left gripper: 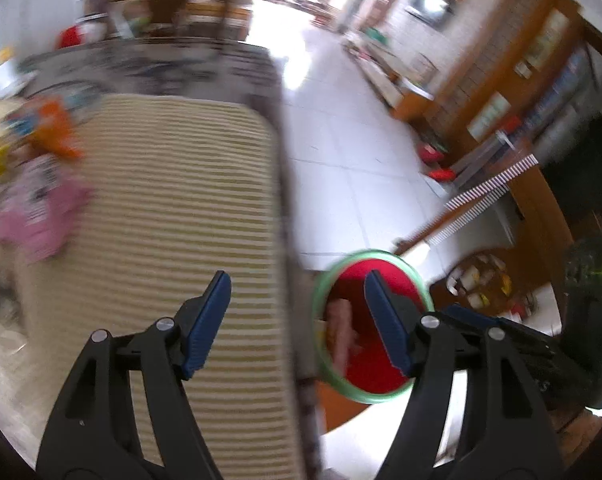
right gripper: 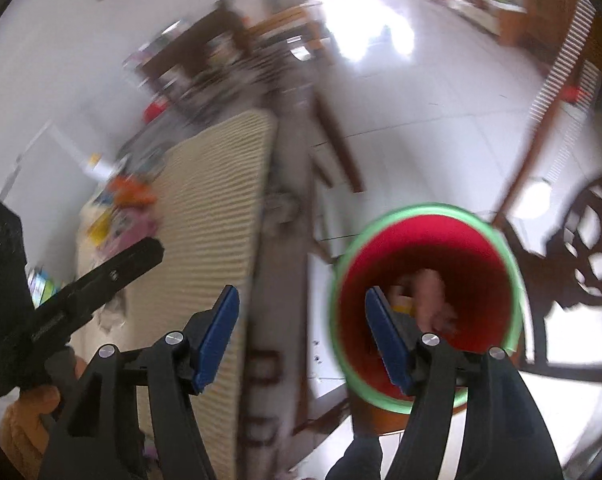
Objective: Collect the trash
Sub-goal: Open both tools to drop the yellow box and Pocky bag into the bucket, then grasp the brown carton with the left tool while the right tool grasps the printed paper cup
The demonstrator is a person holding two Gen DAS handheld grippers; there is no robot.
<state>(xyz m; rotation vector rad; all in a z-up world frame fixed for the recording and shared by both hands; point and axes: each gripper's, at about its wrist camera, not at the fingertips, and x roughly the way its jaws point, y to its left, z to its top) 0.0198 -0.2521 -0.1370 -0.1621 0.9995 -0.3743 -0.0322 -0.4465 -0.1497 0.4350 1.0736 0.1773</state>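
Both your tongs stand open, nothing between the pads: left gripper [left gripper: 297,324] over the cream ribbed mat [left gripper: 189,200], right gripper [right gripper: 301,336] beside it. Red round bin with green rim [right gripper: 425,304] sits on the floor, pinkish trash [right gripper: 433,300] inside; more wrappers [left gripper: 41,204] remain on the table.

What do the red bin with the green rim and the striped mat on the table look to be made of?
Red bin: probably moulded plastic, with a smooth, even red wall and a separate pale green rim band. Striped mat: looks woven or slatted, perhaps bamboo or ribbed fabric, going by its fine cream and tan ridges; motion blur leaves it open.
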